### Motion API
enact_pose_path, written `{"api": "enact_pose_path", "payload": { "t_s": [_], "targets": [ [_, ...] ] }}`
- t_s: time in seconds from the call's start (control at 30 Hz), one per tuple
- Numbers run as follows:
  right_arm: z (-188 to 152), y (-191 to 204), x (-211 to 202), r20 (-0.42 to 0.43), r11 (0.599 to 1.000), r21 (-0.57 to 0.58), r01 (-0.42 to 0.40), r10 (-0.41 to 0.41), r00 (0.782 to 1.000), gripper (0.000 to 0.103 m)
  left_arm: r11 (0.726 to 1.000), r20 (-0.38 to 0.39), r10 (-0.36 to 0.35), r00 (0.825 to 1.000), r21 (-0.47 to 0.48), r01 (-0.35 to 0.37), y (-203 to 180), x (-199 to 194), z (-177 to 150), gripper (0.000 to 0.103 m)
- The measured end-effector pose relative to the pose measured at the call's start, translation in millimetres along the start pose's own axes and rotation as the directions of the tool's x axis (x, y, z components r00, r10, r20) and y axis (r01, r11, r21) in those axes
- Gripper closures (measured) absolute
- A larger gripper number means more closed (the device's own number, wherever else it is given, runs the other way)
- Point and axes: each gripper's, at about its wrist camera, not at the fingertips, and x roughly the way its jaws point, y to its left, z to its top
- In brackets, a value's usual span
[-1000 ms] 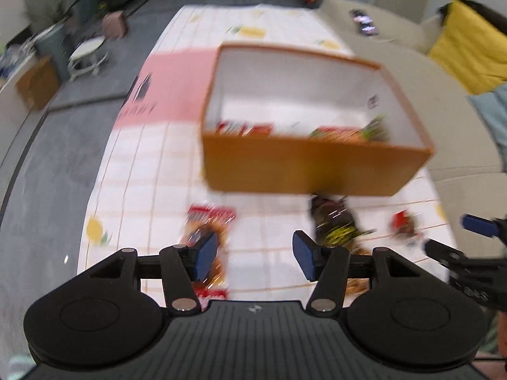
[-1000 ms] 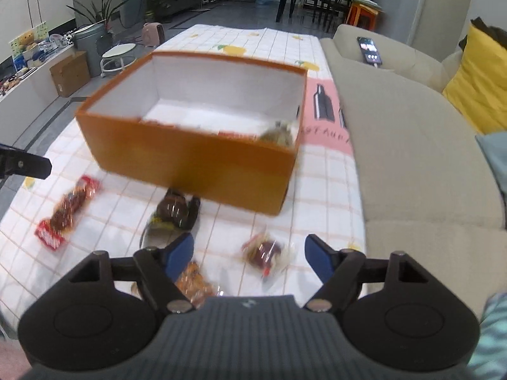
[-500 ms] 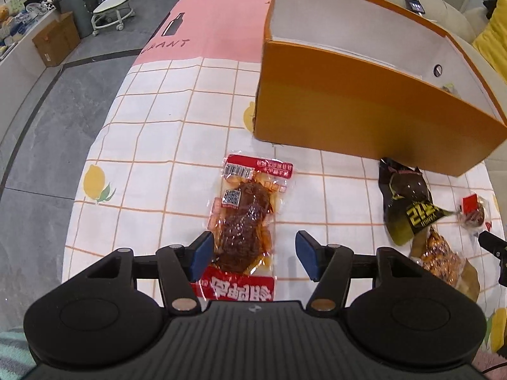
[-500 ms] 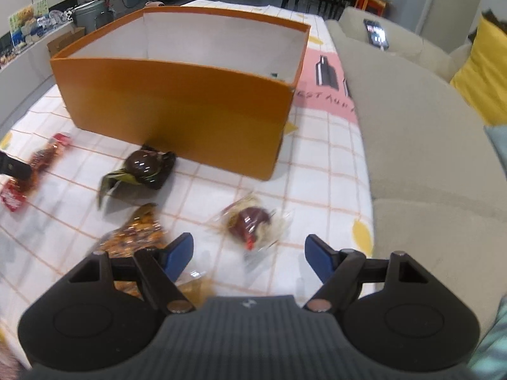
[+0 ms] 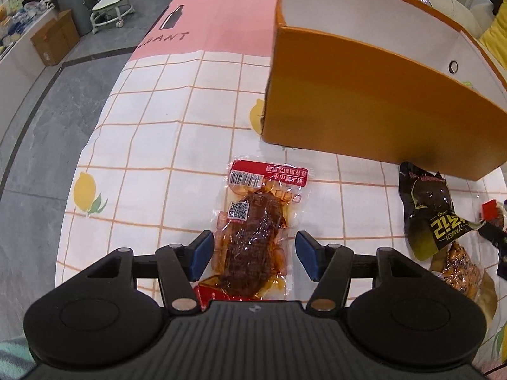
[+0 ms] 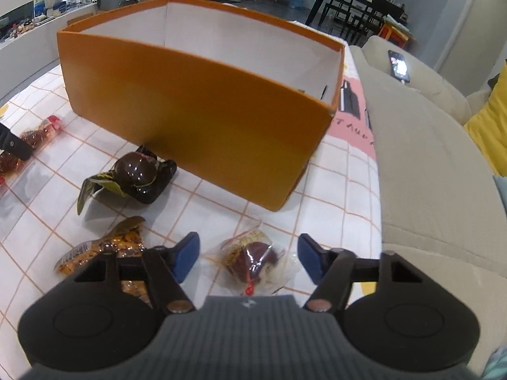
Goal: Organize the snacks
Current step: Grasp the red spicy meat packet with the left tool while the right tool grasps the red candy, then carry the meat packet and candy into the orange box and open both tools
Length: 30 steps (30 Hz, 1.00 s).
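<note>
My left gripper [image 5: 253,258] is open, low over the tablecloth, its blue pads [image 5: 202,253] on either side of a red-labelled clear packet of dark meat [image 5: 256,231]. My right gripper [image 6: 248,258] is open around a small clear-wrapped dark red snack [image 6: 253,258]. An orange box [image 5: 364,104] with white inside stands behind both; in the right wrist view it [image 6: 196,110] fills the middle. A black and yellow pouch [image 6: 139,177] and an orange crumbly packet [image 6: 104,250] lie to the left of my right gripper.
The checked tablecloth with lemons [image 5: 158,120] has a pink patch [image 5: 221,19] at the far end. A beige sofa [image 6: 427,158] with a phone [image 6: 398,66] and yellow cushion runs along the right. Grey floor, a stool and a bin lie left.
Both grippers have dropped lower and moved forward over their snacks; the meat packet and the red snack now sit between open pads. The box looms closer.
</note>
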Motion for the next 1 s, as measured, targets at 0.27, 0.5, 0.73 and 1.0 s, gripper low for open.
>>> {"api": "enact_pose_path", "payload": {
  "t_s": [0.27, 0.5, 0.73, 1.0],
  "targets": [
    [-3.9, -3.7, 7.3, -0.005, 1.0, 0.008, 0.021, -0.021, 1.0, 0.047, 0.999, -0.013, 0.034, 0.999, 0.028, -0.033, -7.6, 8.8, -1.5, 0.022],
    [-3.0, -4.8, 7.8, -0.005, 0.999, 0.014, 0.034, -0.034, 0.999, 0.056, 1.0, -0.032, 0.017, 0.999, 0.011, -0.017, -4.7, 8.8, 0.4, 0.033],
    [-2.6, -5.6, 5.4, -0.016, 0.999, 0.032, 0.031, -0.03, 0.999, 0.059, 1.0, -0.033, -0.007, 0.999, -0.009, 0.007, -10.1, 5.4, -1.7, 0.035],
    [-2.5, -7.2, -13.9, 0.001, 0.998, 0.053, 0.03, -0.031, 1.0, 0.06, 0.997, 0.022, -0.075, 0.997, -0.023, 0.075, -21.6, -21.7, -6.7, 0.035]
  ]
}}
